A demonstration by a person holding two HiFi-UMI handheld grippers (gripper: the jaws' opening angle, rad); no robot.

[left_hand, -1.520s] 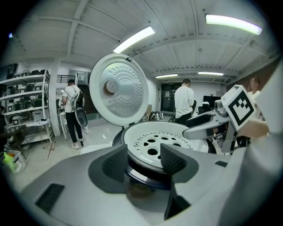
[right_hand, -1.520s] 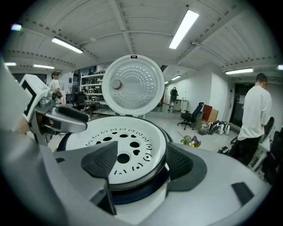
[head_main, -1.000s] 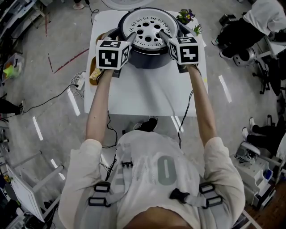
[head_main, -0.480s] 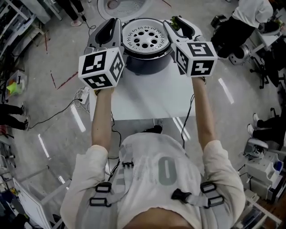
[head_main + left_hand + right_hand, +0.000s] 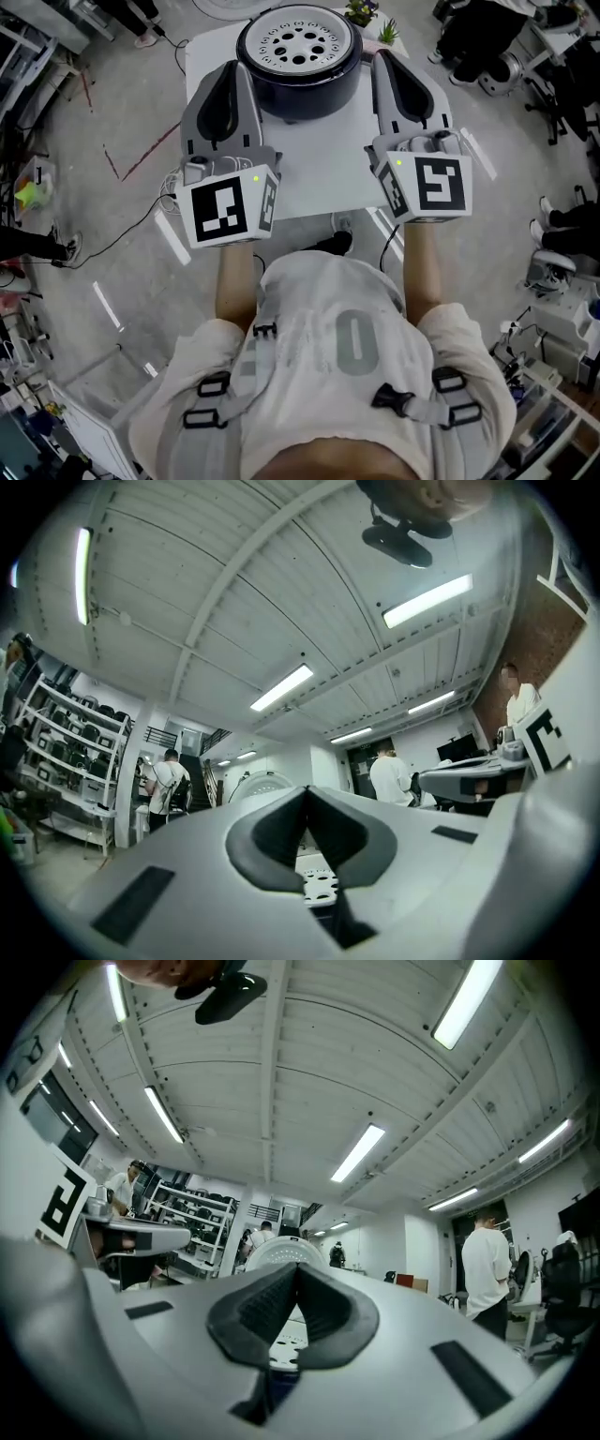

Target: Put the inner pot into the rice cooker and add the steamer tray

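The dark round rice cooker [image 5: 300, 80] stands at the far end of the white table [image 5: 319, 178]. The perforated white steamer tray [image 5: 298, 39] lies on top of it. My left gripper [image 5: 234, 67] is raised over the table's left side, shut and empty. My right gripper [image 5: 386, 58] hangs over the right side, also shut with nothing in it. Both are drawn back from the cooker and point slightly upward. In the left gripper view the jaws [image 5: 305, 794] meet, and a bit of the tray [image 5: 319, 888] shows below them. The right gripper view shows the same [image 5: 298, 1269], with the tray [image 5: 284, 1335] underneath.
A small green plant [image 5: 361, 11] sits at the table's far right corner. Cables [image 5: 122, 202] run over the floor at the left. Seated people and office chairs [image 5: 562, 56] fill the right side. Several people and shelves [image 5: 56, 761] stand in the room beyond.
Both grippers have let go at the cooker's rim, closed, and pulled back toward me and upward. The steamer tray stays on the cooker.
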